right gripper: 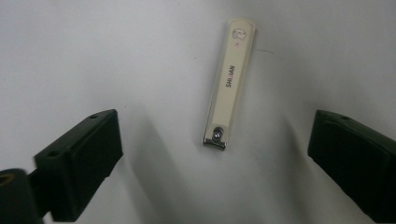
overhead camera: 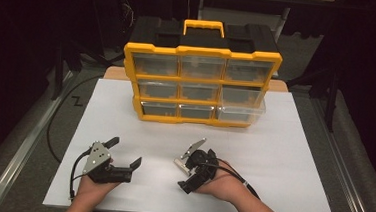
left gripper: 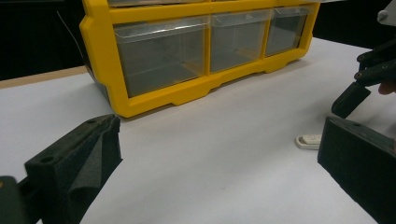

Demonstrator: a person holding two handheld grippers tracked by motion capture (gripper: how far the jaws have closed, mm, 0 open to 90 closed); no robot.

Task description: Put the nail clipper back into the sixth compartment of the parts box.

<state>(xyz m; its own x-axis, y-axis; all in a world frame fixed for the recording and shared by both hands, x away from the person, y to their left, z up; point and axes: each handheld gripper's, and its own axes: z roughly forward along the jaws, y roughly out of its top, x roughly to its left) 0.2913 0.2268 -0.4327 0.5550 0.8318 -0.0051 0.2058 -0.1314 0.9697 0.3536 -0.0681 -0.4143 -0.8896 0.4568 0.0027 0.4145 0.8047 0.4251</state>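
A cream nail clipper [right gripper: 229, 84] lies flat on the white table, its metal end toward my right gripper [right gripper: 217, 140]. That gripper points down at it with both jaws wide apart on either side, touching nothing: open. From the left gripper view the clipper [left gripper: 309, 141] is a small pale shape under the right gripper [left gripper: 362, 86]. In the high view the right gripper [overhead camera: 194, 172] is at front centre. My left gripper [overhead camera: 124, 151] rests at front left, open and empty [left gripper: 219, 140], facing the yellow-and-black drawer organizer [overhead camera: 202, 51].
The organizer [left gripper: 105, 70] stands at the back middle of the white table [overhead camera: 292, 158], with three rows of clear drawers. Its bottom right drawer [overhead camera: 240, 113] is pulled out a little. Dark floor and frame legs surround the table.
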